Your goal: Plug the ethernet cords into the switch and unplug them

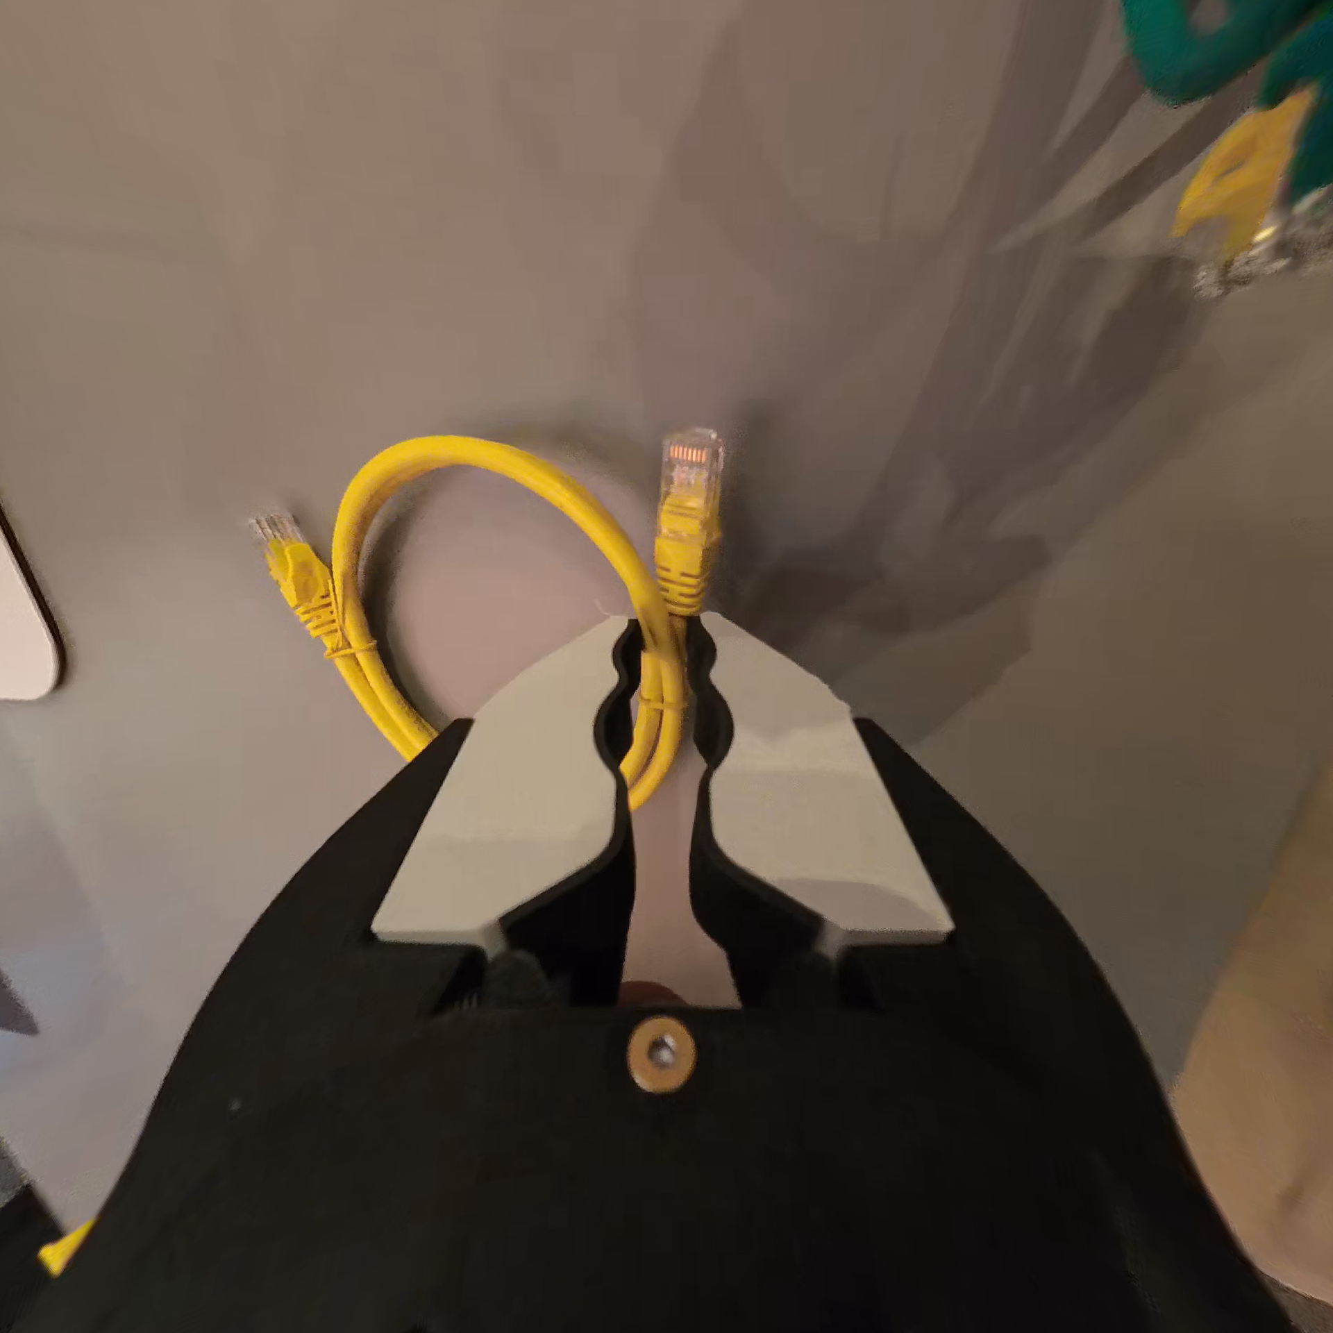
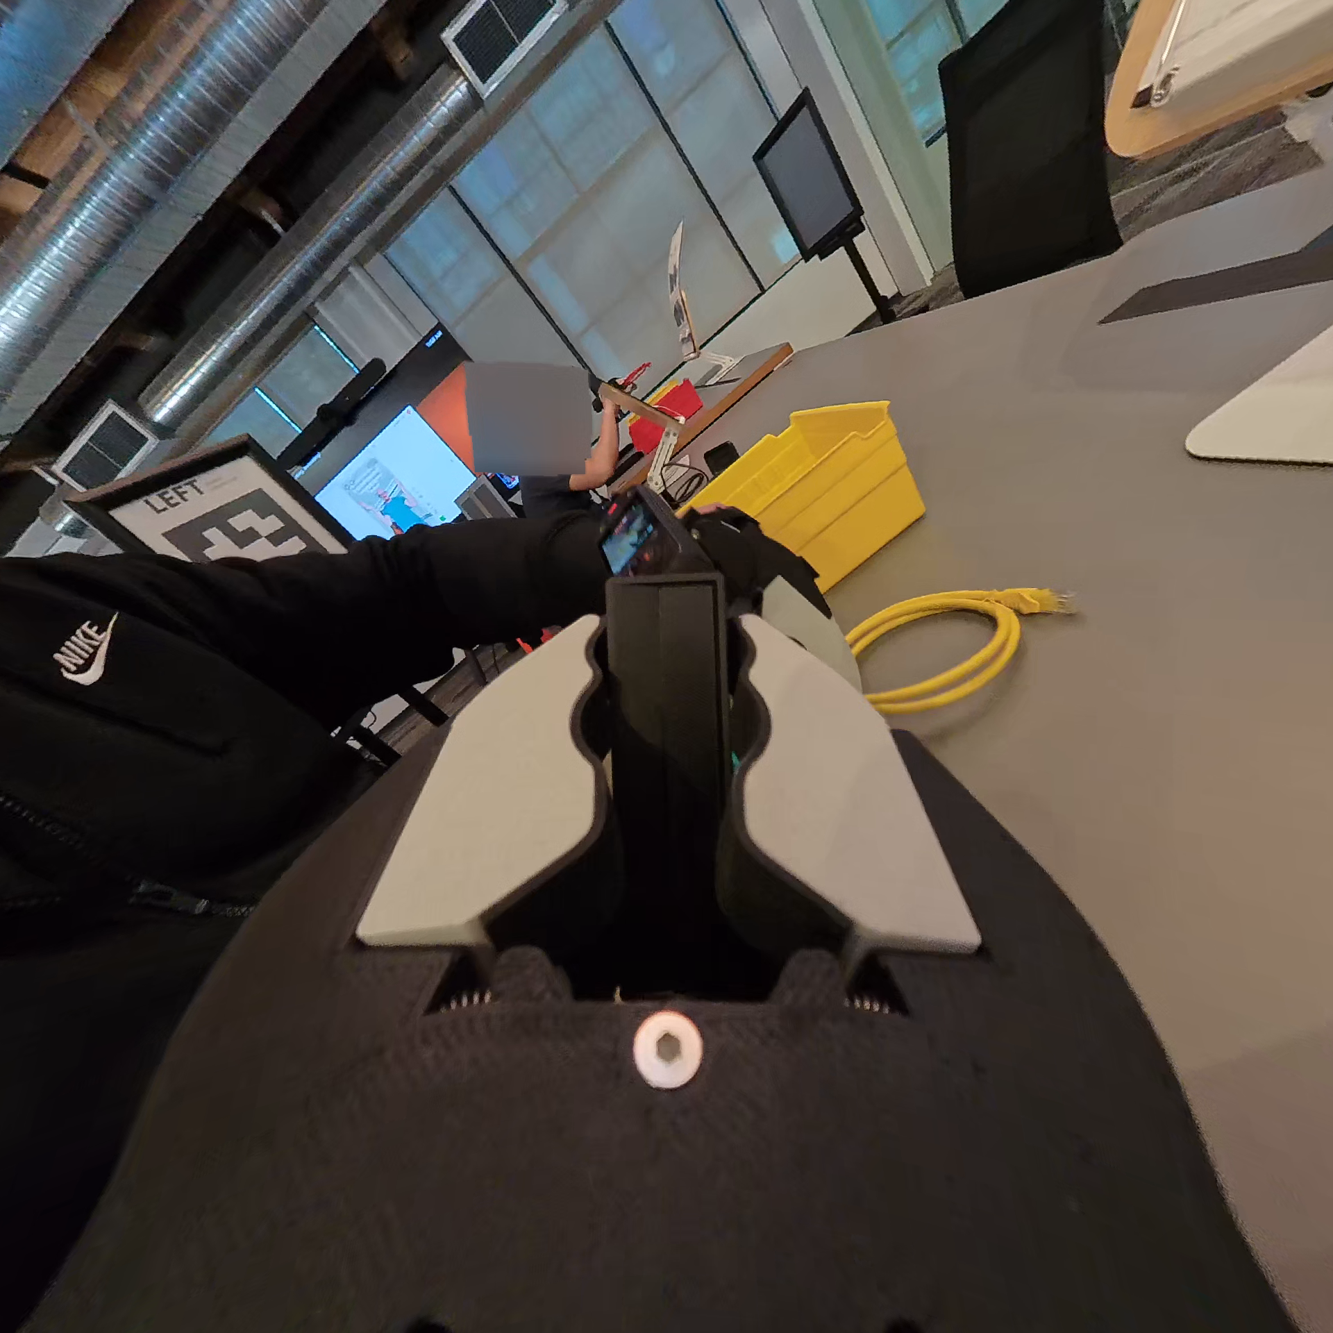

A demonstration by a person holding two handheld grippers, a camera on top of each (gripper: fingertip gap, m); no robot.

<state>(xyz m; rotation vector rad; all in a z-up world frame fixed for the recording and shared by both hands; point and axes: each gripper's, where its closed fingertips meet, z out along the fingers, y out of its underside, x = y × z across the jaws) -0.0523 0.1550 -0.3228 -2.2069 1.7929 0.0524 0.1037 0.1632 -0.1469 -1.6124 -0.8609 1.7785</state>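
A wide grey bench fills the left wrist view and slopes across the right wrist view. On it, in the right wrist view, a stack of yellow bins sits beyond a coiled yellow cord.

In the left wrist view, the left claw is pinching that cord just behind one plug. The plug sticks out past the fingertips, pointing straight ahead along the claw's own line. The rest of the cord loops away to the left of that plug, tied in two places, and its second plug lies on the bench at the far left of the loop.

The right claw, in its own view, is closed on a tall black block, which seems to be part of the left tool; I cannot tell what it is for certain.

To the upper right of the held plug, in the left wrist view, a blurred green shape and another yellow plug are cut off by the frame edge. The switch cannot be made out in either view, so the direction from the plug to its socket is unknown.
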